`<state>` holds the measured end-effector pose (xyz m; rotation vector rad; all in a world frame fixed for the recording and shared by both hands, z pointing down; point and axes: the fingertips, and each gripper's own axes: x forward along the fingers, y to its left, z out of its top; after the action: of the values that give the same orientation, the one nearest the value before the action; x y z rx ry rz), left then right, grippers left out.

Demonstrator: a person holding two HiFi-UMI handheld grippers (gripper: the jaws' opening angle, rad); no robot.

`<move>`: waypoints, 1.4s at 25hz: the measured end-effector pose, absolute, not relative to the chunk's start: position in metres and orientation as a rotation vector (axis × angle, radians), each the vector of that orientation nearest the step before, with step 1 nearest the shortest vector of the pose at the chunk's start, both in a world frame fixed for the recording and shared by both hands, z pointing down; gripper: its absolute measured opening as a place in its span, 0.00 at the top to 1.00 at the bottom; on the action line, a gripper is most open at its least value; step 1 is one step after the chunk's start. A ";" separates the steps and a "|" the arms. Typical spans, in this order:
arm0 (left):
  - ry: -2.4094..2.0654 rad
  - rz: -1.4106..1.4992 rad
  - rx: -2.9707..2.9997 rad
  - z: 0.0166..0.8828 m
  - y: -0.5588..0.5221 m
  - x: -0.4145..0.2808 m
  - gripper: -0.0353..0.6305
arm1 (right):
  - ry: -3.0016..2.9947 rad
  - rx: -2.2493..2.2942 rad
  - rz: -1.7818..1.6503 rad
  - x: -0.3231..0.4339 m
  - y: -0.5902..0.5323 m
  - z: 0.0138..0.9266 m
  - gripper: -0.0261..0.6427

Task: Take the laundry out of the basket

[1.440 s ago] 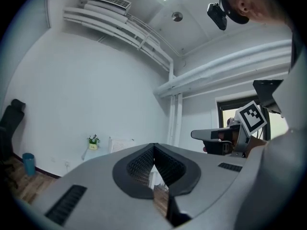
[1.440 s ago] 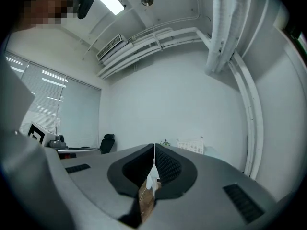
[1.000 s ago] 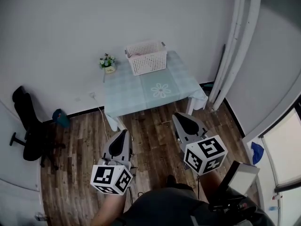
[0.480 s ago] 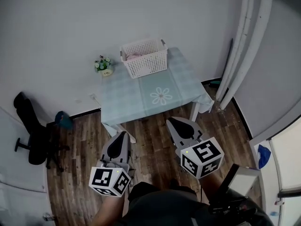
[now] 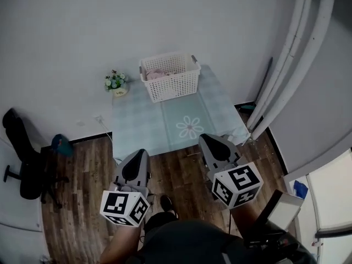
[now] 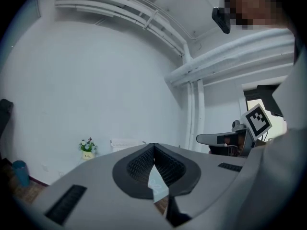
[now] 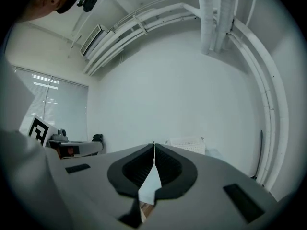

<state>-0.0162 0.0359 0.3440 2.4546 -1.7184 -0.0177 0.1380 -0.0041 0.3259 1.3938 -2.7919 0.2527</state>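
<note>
A white slatted laundry basket stands at the far edge of a table covered with a pale green cloth. Pink laundry lies inside it. My left gripper and right gripper hang over the wooden floor at the table's near edge, well short of the basket. Both are shut with nothing between their jaws. In the left gripper view the left gripper points at the basket far ahead. The right gripper also faces the basket.
A small pot of flowers sits on the table's far left corner. A black office chair and a teal object stand on the floor at the left. White pipes run down the right wall.
The table and basket have come nearer; the grippers' tips now reach the table's near edge. Both grippers stay shut and empty.
</note>
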 end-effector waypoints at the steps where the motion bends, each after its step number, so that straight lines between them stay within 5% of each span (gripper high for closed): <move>1: -1.721 -0.031 2.460 0.341 0.025 -0.026 0.94 | -2.787 1.397 0.240 0.129 -0.015 0.323 0.94; 18: -1.648 -0.081 2.477 0.327 -0.132 -0.139 0.94 | -2.786 1.285 0.061 -0.010 -0.149 0.286 0.94; 35: -1.808 0.045 2.444 0.309 -0.297 -0.149 0.94 | -2.854 1.136 0.052 -0.031 -0.345 0.277 0.93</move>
<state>-0.1491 -0.2970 0.3090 2.4445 -1.8079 0.0451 -0.0306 -0.3448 0.2775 1.1357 -2.8544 0.0524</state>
